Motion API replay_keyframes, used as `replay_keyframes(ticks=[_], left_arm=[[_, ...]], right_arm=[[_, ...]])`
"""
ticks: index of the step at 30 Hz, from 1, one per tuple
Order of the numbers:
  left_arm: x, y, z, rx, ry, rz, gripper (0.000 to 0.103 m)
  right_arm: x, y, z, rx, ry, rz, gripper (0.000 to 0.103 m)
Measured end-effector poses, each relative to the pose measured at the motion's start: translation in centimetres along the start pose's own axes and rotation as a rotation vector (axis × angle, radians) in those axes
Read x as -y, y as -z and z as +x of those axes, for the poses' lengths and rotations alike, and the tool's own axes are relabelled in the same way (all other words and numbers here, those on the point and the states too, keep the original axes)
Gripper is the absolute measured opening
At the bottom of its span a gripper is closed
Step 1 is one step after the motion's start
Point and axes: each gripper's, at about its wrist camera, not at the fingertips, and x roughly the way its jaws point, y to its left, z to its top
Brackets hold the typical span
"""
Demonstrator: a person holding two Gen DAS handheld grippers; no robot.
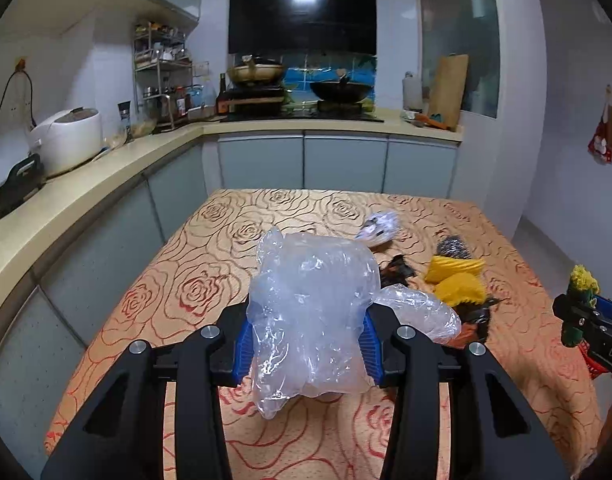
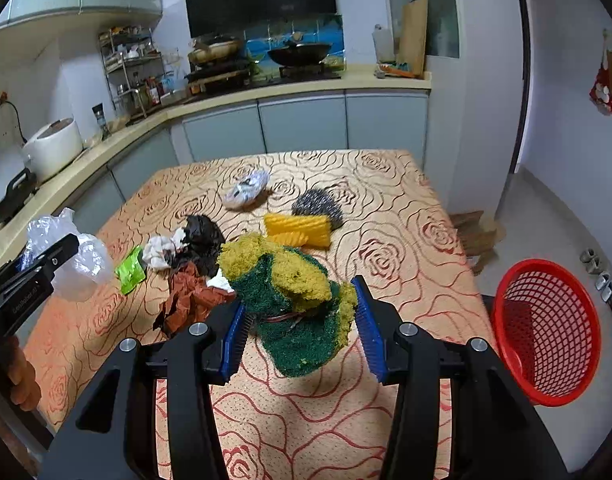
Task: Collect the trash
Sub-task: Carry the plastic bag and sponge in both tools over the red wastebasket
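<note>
Presently we find the left gripper (image 1: 306, 344) clenched on a crumpled clear plastic bag (image 1: 310, 308), held above the rose-patterned tablecloth (image 2: 386, 248). We note the right gripper (image 2: 299, 328) grasping a worn yellow-and-green scouring sponge (image 2: 293, 300), also lifted off the cloth. Trash remaining on the table: a green wrapper (image 2: 129, 270), white tissue (image 2: 161, 250), a black crumpled scrap (image 2: 201, 236), brown crumpled paper (image 2: 189, 300), a white printed wrapper (image 2: 245, 192), a yellow ridged sponge (image 2: 297, 230) and, touching it behind, a steel wool ball (image 2: 318, 204). We see a red mesh basket (image 2: 546, 332) off the table's right edge, with nothing between it and the right gripper.
</note>
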Motion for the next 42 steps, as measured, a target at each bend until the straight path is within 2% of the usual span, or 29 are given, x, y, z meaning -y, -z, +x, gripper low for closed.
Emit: replay_keyframes(ticks=[7, 20, 42], left_arm=[[2.8, -0.9, -0.6, 0.018, 0.047, 0.03, 0.041], [10.3, -2.3, -0.6, 0.039, 0.192, 0.096, 0.041], [20.9, -2.0, 0.1, 0.018, 0.385, 0.186, 0.042]], right_arm=[[2.3, -0.3, -1.4, 0.028, 0.029, 0.034, 0.047], [7.1, -0.6, -3.6, 0.065, 0.105, 0.095, 0.047], [16.0, 0.6, -6.3, 0.103, 0.271, 0.226, 0.047]])
